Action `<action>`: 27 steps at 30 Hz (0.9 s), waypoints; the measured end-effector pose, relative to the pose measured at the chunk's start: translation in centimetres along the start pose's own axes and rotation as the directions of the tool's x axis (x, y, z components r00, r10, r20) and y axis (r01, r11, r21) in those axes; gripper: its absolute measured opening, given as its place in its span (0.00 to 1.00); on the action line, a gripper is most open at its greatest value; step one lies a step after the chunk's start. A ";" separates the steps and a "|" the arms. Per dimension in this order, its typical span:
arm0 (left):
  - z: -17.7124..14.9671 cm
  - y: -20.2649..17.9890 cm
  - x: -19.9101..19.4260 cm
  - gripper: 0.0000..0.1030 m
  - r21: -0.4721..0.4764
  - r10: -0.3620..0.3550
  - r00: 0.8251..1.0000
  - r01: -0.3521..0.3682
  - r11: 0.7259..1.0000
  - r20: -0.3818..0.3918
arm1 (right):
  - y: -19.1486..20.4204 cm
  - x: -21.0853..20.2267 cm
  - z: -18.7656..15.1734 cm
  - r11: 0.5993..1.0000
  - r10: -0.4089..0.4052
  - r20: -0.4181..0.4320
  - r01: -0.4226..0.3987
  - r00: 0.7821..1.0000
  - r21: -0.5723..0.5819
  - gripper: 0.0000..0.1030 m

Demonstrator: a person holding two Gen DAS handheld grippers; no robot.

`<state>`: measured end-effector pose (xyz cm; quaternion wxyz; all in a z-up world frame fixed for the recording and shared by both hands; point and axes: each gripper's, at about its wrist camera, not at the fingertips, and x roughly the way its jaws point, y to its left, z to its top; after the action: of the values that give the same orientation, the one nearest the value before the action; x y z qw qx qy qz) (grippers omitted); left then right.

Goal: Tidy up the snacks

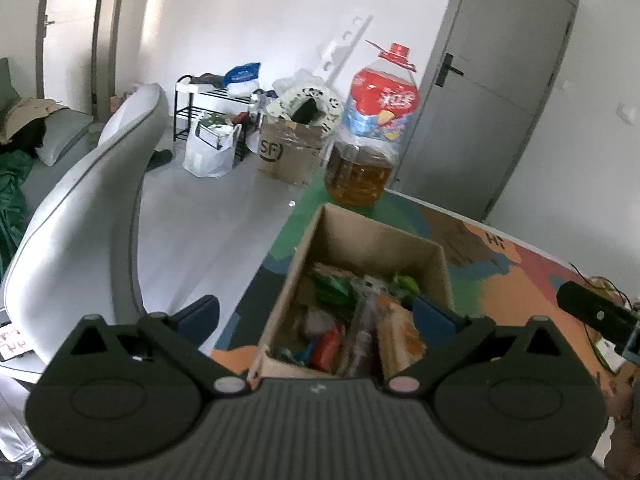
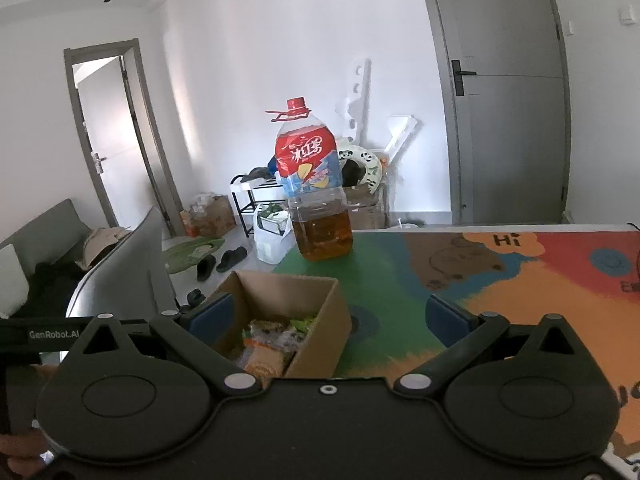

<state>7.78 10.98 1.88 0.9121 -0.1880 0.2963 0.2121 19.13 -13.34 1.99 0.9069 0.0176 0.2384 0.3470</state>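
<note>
An open cardboard box (image 1: 372, 236) sits on the colourful table mat near the table's left edge. It holds several snack packets (image 1: 352, 320), green, red and orange. My left gripper (image 1: 316, 316) is open and empty, hovering just above the near end of the box. In the right wrist view the same box (image 2: 320, 332) lies low and left of centre, with packets (image 2: 272, 332) inside. My right gripper (image 2: 330, 318) is open and empty, above the box's right wall and the mat.
A large oil bottle (image 1: 372, 132) with a red cap stands on the mat (image 2: 440, 280) behind the box; it also shows in the right wrist view (image 2: 316, 196). A grey chair (image 1: 84, 224) stands left of the table. The other gripper's body (image 1: 596, 316) shows at right.
</note>
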 end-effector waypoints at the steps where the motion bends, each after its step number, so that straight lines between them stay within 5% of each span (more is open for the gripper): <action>1: -0.2 -0.3 -0.3 0.99 0.010 -0.002 1.000 0.002 1.000 -0.001 | -0.2 -0.4 0.0 1.000 -0.002 0.000 0.002 1.000 0.002 1.00; 15: -2.6 -1.0 -3.8 1.00 0.062 -0.035 0.999 0.037 0.997 -0.024 | -0.5 -4.6 -0.7 0.999 -0.036 -0.023 0.036 0.999 -0.023 1.00; 27: -3.3 -0.9 -8.2 1.00 0.072 -0.062 0.998 0.062 0.995 -0.009 | 0.2 -9.0 -1.1 0.999 0.012 -0.040 -0.014 0.999 -0.042 1.00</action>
<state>0.64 6.40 4.69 0.9233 -0.1650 0.3010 0.1722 12.67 -19.06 4.85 0.8997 -0.0068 0.2491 0.3583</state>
